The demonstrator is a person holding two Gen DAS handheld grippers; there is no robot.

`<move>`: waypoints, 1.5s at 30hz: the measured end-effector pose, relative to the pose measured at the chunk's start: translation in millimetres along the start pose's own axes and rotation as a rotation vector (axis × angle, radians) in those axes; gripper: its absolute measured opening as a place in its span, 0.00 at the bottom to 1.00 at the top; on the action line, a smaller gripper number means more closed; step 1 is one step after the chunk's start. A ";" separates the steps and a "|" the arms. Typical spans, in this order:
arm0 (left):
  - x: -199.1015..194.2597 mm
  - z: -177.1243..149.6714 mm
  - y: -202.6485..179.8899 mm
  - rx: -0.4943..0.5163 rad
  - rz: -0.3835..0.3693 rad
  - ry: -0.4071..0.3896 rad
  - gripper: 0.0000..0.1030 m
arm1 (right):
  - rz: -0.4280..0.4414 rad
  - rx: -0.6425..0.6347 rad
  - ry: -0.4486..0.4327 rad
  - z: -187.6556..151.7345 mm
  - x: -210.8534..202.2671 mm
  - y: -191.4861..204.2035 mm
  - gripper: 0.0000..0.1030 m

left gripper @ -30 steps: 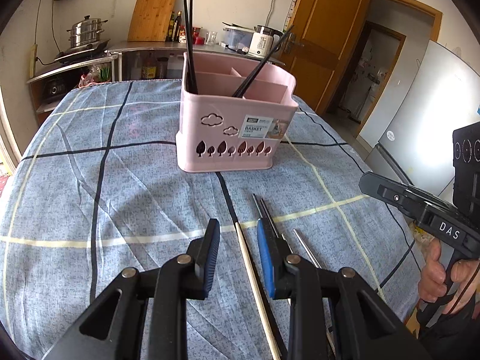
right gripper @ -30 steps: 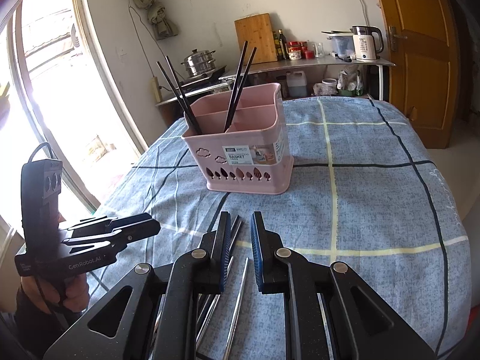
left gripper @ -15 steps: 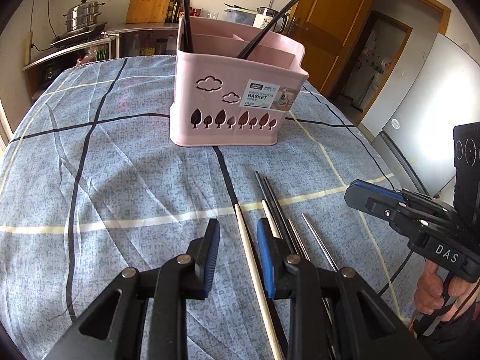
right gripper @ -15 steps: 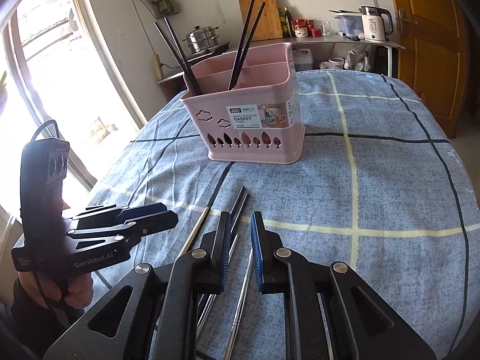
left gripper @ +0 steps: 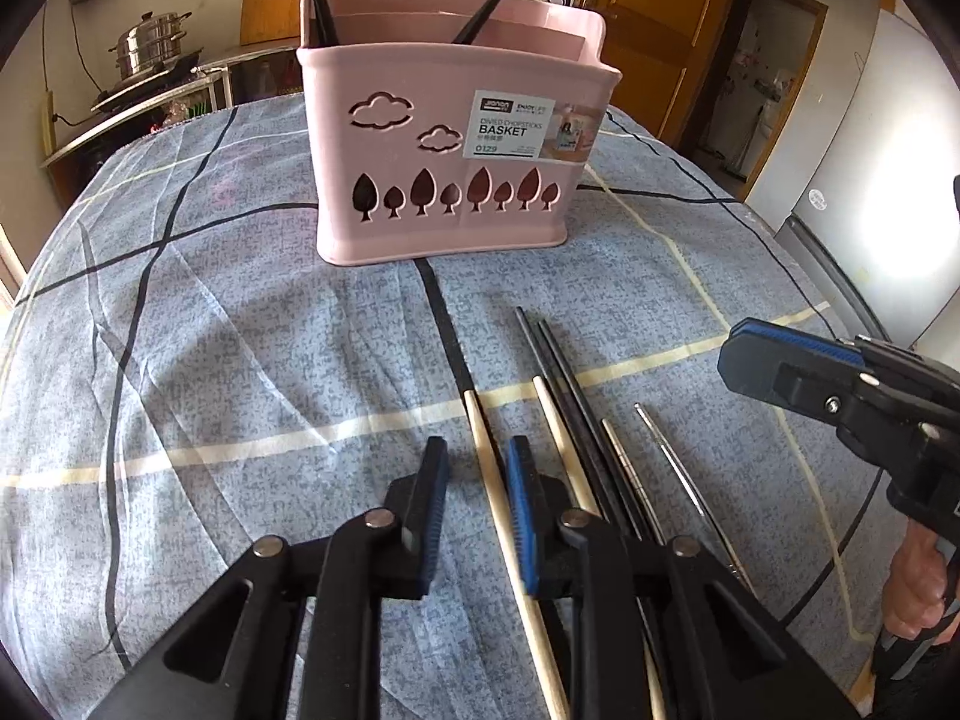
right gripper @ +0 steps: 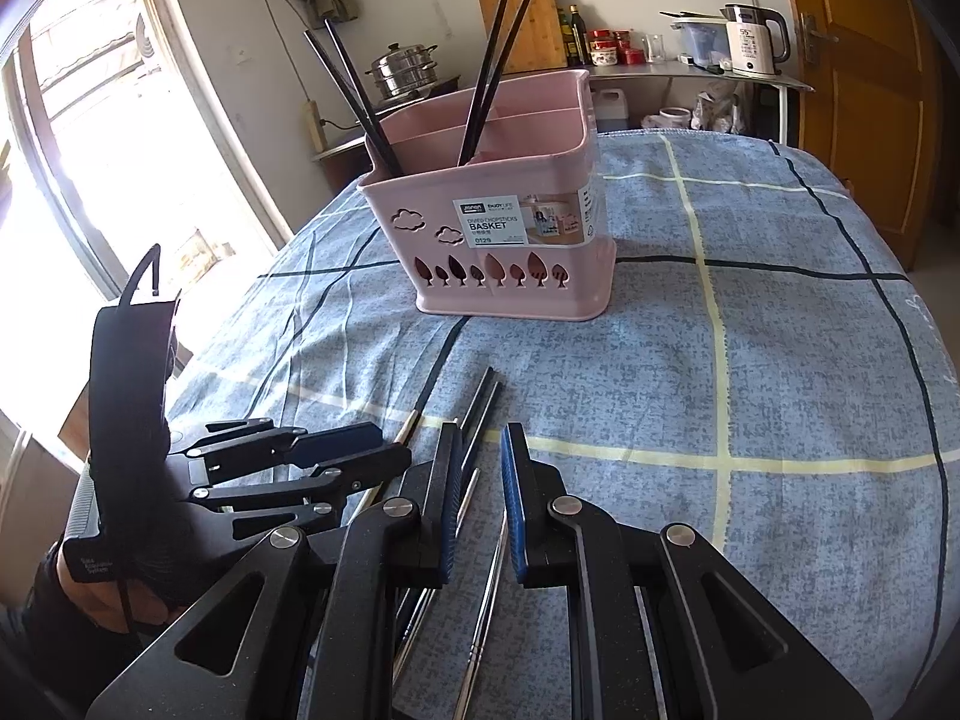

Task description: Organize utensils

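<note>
A pink chopstick basket (left gripper: 456,144) (right gripper: 504,228) stands on the blue checked tablecloth (left gripper: 240,360), with black chopsticks (right gripper: 486,72) upright in it. Loose chopsticks lie in front of it: two wooden ones (left gripper: 489,480), a black pair (left gripper: 564,372) and two steel ones (left gripper: 684,480). My left gripper (left gripper: 477,468) is open, low over the cloth, with a wooden chopstick between its fingers. My right gripper (right gripper: 480,456) is open over the steel chopsticks (right gripper: 486,576). Each gripper shows in the other's view: the right one (left gripper: 798,372), the left one (right gripper: 324,462).
A kitchen counter with a steamer pot (left gripper: 150,54), cutting board (right gripper: 528,24) and kettle (right gripper: 753,39) stands behind the table. A wooden door (right gripper: 864,90) and a fridge (left gripper: 870,138) are on the right. A bright window (right gripper: 90,180) is on the left.
Both grippers have moved forward and down toward the loose chopsticks; the basket looms larger. Both stay open and hold nothing.
</note>
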State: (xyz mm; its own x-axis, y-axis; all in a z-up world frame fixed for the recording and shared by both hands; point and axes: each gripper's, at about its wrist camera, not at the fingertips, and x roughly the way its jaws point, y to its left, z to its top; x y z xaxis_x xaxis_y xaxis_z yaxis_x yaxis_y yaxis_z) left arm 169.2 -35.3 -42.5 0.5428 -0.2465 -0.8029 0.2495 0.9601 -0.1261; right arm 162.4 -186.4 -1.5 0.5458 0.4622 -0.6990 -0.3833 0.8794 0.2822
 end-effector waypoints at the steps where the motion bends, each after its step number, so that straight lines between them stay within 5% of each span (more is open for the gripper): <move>1: 0.0 -0.6 -0.1 0.005 0.012 -0.002 0.09 | 0.003 -0.002 0.002 0.1 0.8 1.4 0.14; 18: -18.5 -13.9 69.7 -0.113 0.051 -0.010 0.07 | -0.011 -0.098 0.145 0.0 54.5 35.4 0.14; 45: -21.9 -17.5 80.1 -0.139 0.006 -0.020 0.07 | -0.126 -0.102 0.219 4.1 82.5 46.5 0.15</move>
State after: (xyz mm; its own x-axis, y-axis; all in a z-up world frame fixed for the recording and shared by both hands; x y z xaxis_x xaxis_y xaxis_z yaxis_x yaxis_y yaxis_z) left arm 163.2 49.3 -45.2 0.5605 -0.2415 -0.7922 0.1328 0.9704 -0.2019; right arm 192.7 -106.9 -43.4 0.4240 0.3049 -0.8528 -0.4017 0.9073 0.1247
